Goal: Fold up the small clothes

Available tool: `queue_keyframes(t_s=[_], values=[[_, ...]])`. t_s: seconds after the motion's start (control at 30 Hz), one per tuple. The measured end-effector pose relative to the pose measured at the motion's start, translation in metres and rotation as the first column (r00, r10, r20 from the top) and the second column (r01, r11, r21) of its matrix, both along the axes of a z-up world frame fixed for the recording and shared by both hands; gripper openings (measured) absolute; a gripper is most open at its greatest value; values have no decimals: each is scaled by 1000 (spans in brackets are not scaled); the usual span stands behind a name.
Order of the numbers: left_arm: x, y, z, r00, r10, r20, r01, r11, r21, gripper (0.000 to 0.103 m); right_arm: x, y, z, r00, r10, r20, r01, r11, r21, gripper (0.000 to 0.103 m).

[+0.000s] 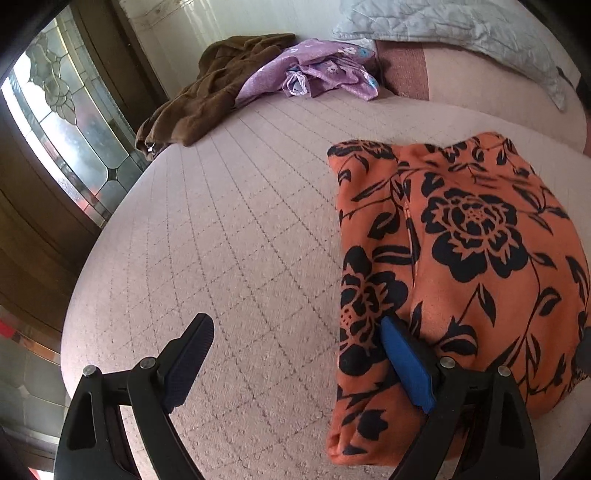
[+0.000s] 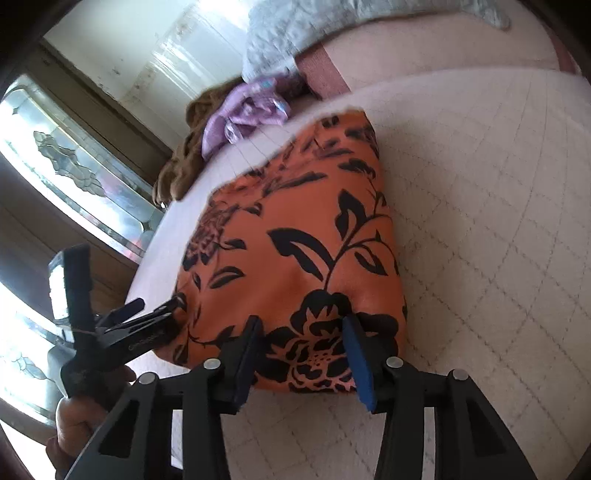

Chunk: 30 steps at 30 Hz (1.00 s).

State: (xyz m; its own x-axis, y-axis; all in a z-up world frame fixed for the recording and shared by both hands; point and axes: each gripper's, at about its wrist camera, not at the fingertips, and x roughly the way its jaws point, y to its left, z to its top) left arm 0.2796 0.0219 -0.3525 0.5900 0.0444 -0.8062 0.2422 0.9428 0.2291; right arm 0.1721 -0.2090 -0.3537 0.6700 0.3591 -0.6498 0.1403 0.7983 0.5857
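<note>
The orange top (image 1: 461, 258) w/ black flowers is lying folded into a block on the pinkish quilted bed (image 1: 240, 240), taking up the 3 o'clock side of the left cam view.

Left tongs (image 1: 297, 354) are standing wide open: blue pad (image 1: 408, 365) is touching the top's near edge, the other finger (image 1: 188, 362) is sitting over bare bed, nothing pinched.

Right tongs (image 2: 304, 360) are straddling the near edge of the top (image 2: 295, 240) at 6 o'clock, both fingers right at the fabric, gap about half. Can't tell if they're actually clamping it or just around it.

A hand (image 2: 74, 424) is holding the left tongs at 8 o'clock in the right cam.

Brown garment (image 1: 207, 92) and purple one (image 1: 314, 70) are piled at 12 o'clock, well apart from the top. Pale pillow (image 1: 461, 33) is at 1 o'clock.
</note>
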Motion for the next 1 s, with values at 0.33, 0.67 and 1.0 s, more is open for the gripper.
queue_keyframes(t_s=[0.33, 0.67, 1.0], values=[[-25, 0, 40, 987, -61, 147, 80, 989, -128, 92, -24, -3, 50, 995, 7, 102, 8, 989, -146, 56], [-33, -9, 54, 979, -96, 179, 128, 976, -176, 92, -22, -13, 66, 993, -23, 119, 45, 982, -185, 66], [-21, -16, 45, 982, -108, 154, 136, 975, -178, 92, -13, -25, 51, 996, -54, 78, 64, 988, -138, 67]])
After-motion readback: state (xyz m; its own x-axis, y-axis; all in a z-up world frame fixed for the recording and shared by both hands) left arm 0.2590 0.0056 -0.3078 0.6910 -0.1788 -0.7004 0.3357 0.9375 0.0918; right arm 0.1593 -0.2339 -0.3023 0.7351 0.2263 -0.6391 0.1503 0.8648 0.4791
